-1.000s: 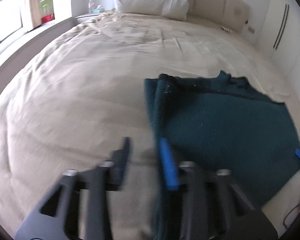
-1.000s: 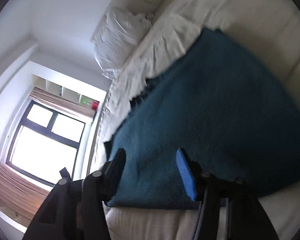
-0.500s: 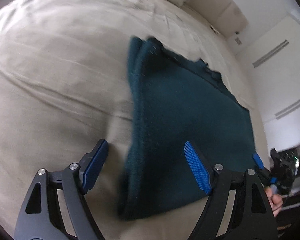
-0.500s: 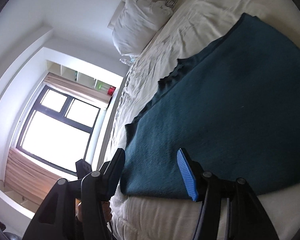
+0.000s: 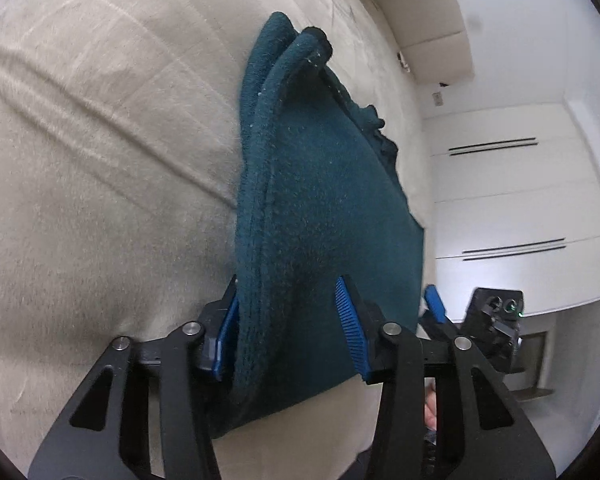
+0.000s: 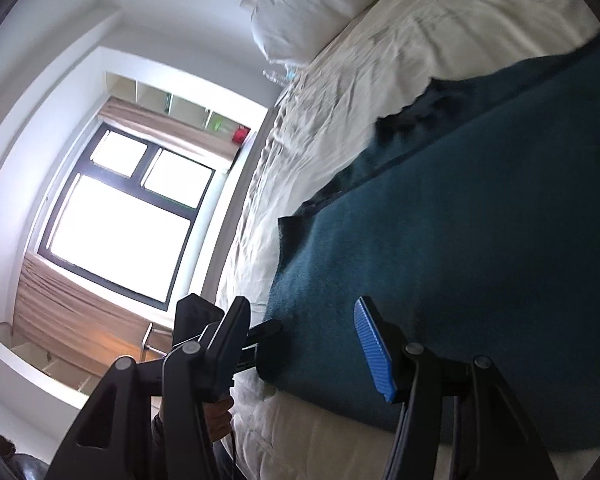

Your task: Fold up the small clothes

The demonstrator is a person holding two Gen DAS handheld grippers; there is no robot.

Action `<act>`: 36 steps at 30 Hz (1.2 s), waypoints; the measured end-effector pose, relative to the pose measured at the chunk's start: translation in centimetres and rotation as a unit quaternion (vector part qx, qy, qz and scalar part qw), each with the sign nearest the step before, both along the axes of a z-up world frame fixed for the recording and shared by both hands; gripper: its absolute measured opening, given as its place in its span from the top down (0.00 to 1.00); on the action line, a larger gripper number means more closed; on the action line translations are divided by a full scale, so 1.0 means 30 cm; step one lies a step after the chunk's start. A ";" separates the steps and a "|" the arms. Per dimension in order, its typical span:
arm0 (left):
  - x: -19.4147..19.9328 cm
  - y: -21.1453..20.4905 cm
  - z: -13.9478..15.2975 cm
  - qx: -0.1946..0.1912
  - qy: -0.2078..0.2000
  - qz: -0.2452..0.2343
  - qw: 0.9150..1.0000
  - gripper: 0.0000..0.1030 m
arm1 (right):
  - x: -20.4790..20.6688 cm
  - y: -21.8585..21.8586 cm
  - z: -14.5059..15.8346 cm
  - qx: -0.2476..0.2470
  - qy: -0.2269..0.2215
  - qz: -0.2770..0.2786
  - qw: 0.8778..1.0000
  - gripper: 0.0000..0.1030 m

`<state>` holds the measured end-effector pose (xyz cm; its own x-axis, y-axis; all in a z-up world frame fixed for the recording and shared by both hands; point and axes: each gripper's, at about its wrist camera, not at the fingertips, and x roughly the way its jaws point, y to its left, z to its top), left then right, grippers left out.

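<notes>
Both grippers now straddle garment on bed.

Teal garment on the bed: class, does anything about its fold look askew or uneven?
Yes. In the left wrist view the teal garment has layered edges that don't line up: at the far corner two thick edges splay apart, and the far edge looks ragged. The left gripper straddles the near edge.
</notes>
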<state>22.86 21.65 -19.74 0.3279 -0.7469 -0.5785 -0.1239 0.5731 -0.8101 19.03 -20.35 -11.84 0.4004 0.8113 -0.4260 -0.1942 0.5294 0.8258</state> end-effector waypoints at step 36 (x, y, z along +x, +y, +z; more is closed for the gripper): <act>0.018 -0.723 0.224 0.172 -0.111 -0.130 0.970 0.91 | 0.294 -0.220 0.010 0.025 0.045 0.055 0.997 0.34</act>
